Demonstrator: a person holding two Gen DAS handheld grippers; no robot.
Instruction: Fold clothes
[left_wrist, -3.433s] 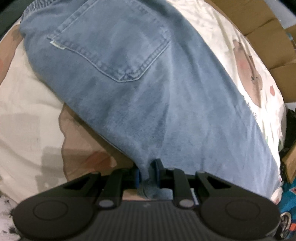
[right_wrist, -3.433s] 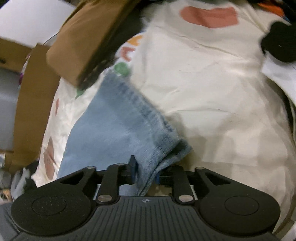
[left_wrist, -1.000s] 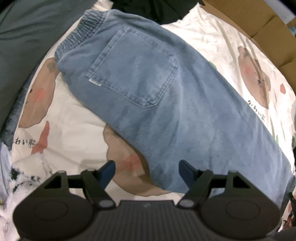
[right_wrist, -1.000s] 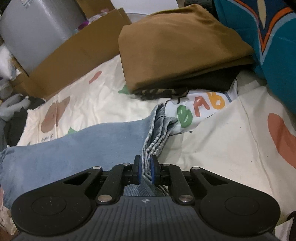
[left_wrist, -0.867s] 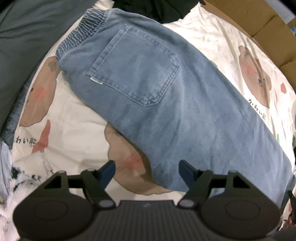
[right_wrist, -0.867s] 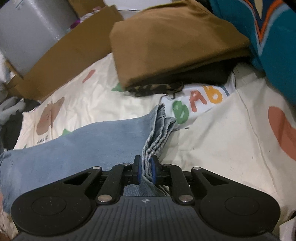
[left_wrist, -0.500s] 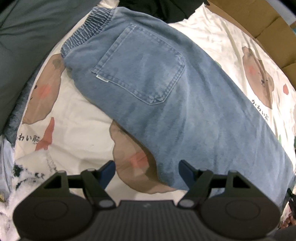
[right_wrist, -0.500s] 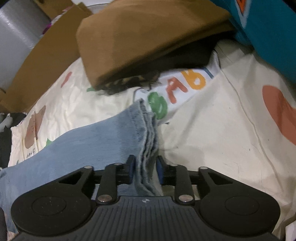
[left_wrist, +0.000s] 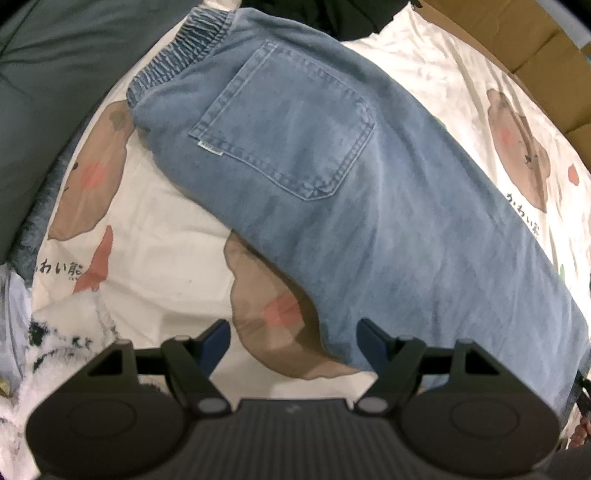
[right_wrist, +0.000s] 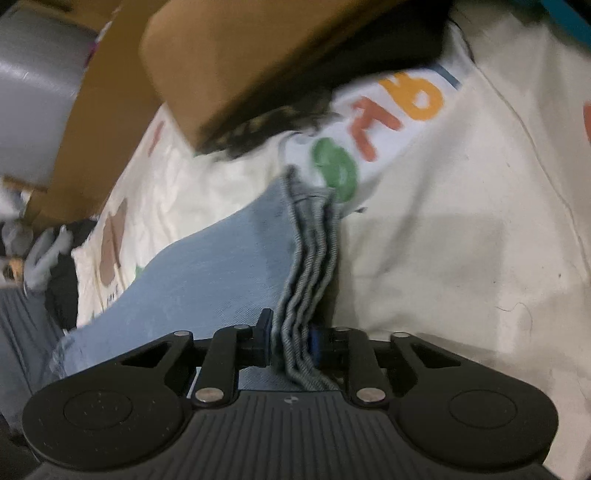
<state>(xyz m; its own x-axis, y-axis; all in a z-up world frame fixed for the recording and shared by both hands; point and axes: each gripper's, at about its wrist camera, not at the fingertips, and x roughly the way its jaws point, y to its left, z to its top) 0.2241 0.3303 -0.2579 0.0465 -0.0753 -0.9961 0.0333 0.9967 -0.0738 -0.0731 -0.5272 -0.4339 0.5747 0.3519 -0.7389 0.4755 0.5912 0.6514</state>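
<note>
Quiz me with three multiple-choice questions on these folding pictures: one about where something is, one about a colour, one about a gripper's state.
1. Where is the elastic waistband of the jeans in the left wrist view?
A. upper left
B. bottom right
C. hidden under the gripper

2. What colour is the folded garment lying beyond the jeans hems in the right wrist view?
A. pink
B. brown
C. white

3. What state is the left gripper in?
A. shut on the jeans
B. shut on the bedsheet
C. open

Answers: 1 A, the gathered band sits at upper left. 2 B, its cloth is tan-brown. 3 C, its fingers stand wide apart with nothing between them.
</note>
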